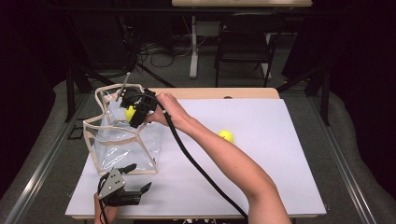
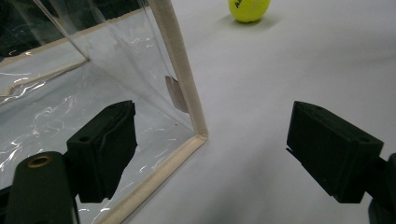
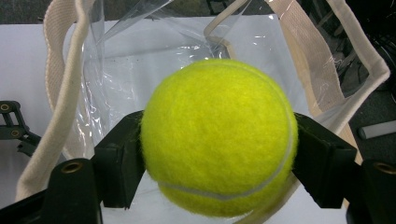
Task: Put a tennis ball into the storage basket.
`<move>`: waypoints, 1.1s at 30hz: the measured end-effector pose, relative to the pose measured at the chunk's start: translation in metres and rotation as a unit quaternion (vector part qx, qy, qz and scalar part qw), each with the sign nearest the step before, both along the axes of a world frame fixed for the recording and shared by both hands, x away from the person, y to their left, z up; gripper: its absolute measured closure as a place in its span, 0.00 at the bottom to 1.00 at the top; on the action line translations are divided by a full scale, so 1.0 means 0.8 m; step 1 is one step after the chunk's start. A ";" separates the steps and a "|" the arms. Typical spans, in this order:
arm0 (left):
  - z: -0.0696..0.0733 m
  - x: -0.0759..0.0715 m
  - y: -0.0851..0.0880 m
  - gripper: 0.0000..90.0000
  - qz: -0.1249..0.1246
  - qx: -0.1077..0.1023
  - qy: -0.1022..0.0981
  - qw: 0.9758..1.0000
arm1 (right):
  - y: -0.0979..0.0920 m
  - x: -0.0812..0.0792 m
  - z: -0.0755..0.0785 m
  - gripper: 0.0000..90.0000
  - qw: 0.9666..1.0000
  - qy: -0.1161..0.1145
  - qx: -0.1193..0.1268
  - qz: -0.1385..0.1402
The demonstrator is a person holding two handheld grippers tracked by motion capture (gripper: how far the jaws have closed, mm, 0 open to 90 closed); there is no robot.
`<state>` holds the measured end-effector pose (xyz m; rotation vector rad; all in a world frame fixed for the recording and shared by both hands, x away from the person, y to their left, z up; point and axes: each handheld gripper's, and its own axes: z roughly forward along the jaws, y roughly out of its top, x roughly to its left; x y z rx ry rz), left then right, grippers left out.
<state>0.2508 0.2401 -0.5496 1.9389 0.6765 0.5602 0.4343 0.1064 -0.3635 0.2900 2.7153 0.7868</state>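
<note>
A clear plastic bag with cream trim stands open at the left of the white table. My right gripper hangs over the bag's mouth, shut on a yellow tennis ball. In the right gripper view that tennis ball sits squeezed between both black jaws, with the bag's opening behind it. A second tennis ball lies on the table to the right, and this second ball is far off in the left gripper view. My left gripper is open near the bag's front corner, holding nothing.
The white table top reaches right of the bag. A black cable trails from the right gripper along the forearm. A chair and a table leg stand on the floor beyond the far edge.
</note>
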 end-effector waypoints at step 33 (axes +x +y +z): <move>0.000 0.000 -0.001 0.18 -0.002 0.002 0.001 1.000 | -0.105 -0.010 0.012 0.00 0.992 0.012 0.122 -0.029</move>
